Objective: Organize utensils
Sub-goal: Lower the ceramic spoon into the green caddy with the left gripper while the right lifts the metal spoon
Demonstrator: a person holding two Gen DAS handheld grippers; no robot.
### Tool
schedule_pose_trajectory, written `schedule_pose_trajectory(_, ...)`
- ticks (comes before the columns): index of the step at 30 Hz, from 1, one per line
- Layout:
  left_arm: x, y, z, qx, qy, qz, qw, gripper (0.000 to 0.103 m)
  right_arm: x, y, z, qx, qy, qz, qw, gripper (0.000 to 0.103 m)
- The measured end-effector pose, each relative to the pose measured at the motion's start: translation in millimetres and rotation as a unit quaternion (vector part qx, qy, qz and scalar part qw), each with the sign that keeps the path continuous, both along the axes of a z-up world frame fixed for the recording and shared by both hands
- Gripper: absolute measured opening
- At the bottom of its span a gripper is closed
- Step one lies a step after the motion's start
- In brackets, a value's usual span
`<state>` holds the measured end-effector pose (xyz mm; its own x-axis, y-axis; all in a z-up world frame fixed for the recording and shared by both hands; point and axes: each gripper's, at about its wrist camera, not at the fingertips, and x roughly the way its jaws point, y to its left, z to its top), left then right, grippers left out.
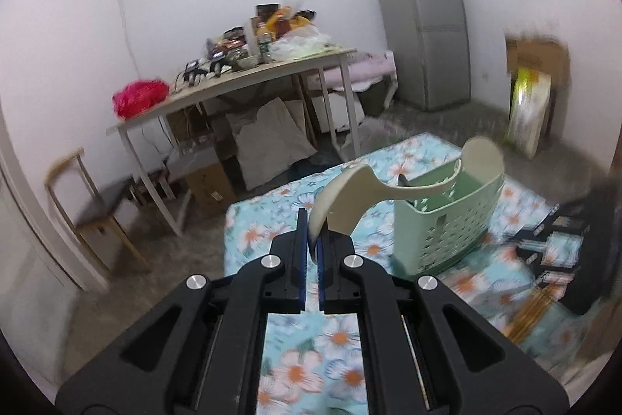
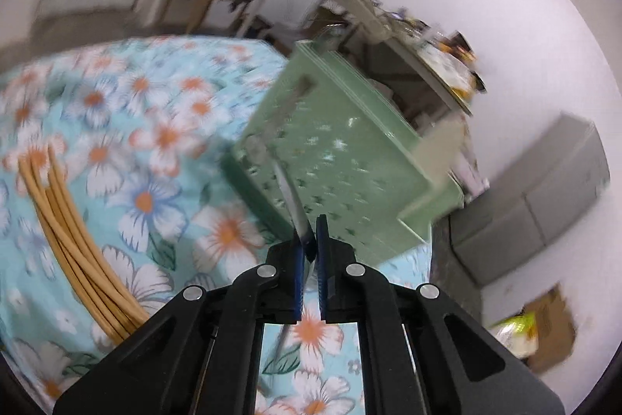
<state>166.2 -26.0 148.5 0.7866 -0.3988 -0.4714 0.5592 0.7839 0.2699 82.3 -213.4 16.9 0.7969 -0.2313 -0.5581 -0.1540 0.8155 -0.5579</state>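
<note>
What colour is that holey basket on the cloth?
Pale green basket, clearest in the left wrist view.

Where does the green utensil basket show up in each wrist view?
Left wrist view: the green basket stands right of centre on the flowered cloth, beyond the claw.
Right wrist view: the basket fills the centre, tilted and blurred, just past the claw.
Shared landmark: the grey fridge.

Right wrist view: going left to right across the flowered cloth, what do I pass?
Chopsticks → metal utensil pinched in the right gripper → green basket → grey fridge.
</note>
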Motion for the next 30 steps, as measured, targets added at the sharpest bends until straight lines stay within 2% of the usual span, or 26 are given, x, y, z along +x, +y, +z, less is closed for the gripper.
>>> schedule_pose_trajectory(2, 2.5, -13.9, 1.3, 0.045, -0.02, -0.004, 0.9988, 0.003, -8.2, -9.0, 8.5, 0.03, -0.017, -0.023, 0.999, 0.006)
schedule_pose_trajectory(4, 2.3, -31.9, 1.4, 0.104, -0.053, -0.01, 0.9931, 0.003, -15.0, -16.5, 14.6, 0.054, -0.031, -0.042, 0.997, 0.006)
schedule_pose_trajectory(8, 1.2, -58.6, 0.2, 0.188, -0.103, -0.023, 0.9765, 0.003, -23.2, -30.8, 22.8, 0.101, -0.055, -0.072, 0.991, 0.006)
schedule_pose_trajectory(10, 0.4, -74.7, -2.7, 0.234, -0.124, -0.035, 0.9637, 0.003, -27.5, -38.3, 25.4, 0.122, -0.065, -0.084, 0.987, 0.006)
schedule_pose_trajectory(14, 1.0, -102.0, -9.2, 0.296, -0.148, -0.059, 0.9417, 0.004, -36.5, -53.5, 28.6, 0.165, -0.075, -0.103, 0.978, 0.006)
schedule_pose_trajectory(16, 4.7, -111.4, -8.8, 0.307, -0.141, -0.067, 0.9389, 0.007, -40.1, -59.9, 31.5, 0.183, -0.079, -0.109, 0.974, 0.006)
schedule_pose_trajectory(18, 8.6, -118.0, -5.6, 0.299, -0.129, -0.073, 0.9429, 0.007, -43.2, -65.9, 33.1, 0.199, -0.083, -0.114, 0.97, 0.006)
schedule_pose_trajectory(20, 11.9, -117.7, -0.9, 0.273, -0.103, -0.078, 0.9533, 0.007, -46.0, -72.1, 35.1, 0.22, -0.087, -0.119, 0.964, 0.006)
schedule_pose_trajectory(21, 16.7, -117.1, 3.7, 0.244, -0.074, -0.083, 0.9633, 0.009, -46.7, -74.0, 35.3, 0.227, -0.088, -0.121, 0.962, 0.006)
schedule_pose_trajectory(23, 24.7, -114.1, 7.9, 0.201, -0.032, -0.088, 0.9752, 0.014, -49.0, -79.9, 36.4, 0.241, -0.091, -0.126, 0.958, 0.006)
schedule_pose_trajectory(25, 32.1, -109.9, 10.0, 0.156, 0.006, -0.09, 0.9836, 0.018, -51.0, -84.3, 38.1, 0.254, -0.093, -0.128, 0.954, 0.006)
schedule_pose_trajectory(26, 34.0, -107.3, 10.0, 0.136, 0.018, -0.093, 0.9861, 0.019, -51.9, -87.1, 38.9, 0.26, -0.093, -0.129, 0.952, 0.006)
schedule_pose_trajectory(27, 36.7, -101.4, 13.6, 0.094, 0.04, -0.105, 0.9893, 0.022, -52.3, -89.1, 41.0, 0.264, -0.094, -0.13, 0.951, 0.006)
schedule_pose_trajectory(30, 43.7, -95.3, 11.4, 0.029, 0.081, -0.118, 0.9893, 0.025, -51.4, -92.1, 42.0, 0.278, -0.098, -0.134, 0.946, 0.006)
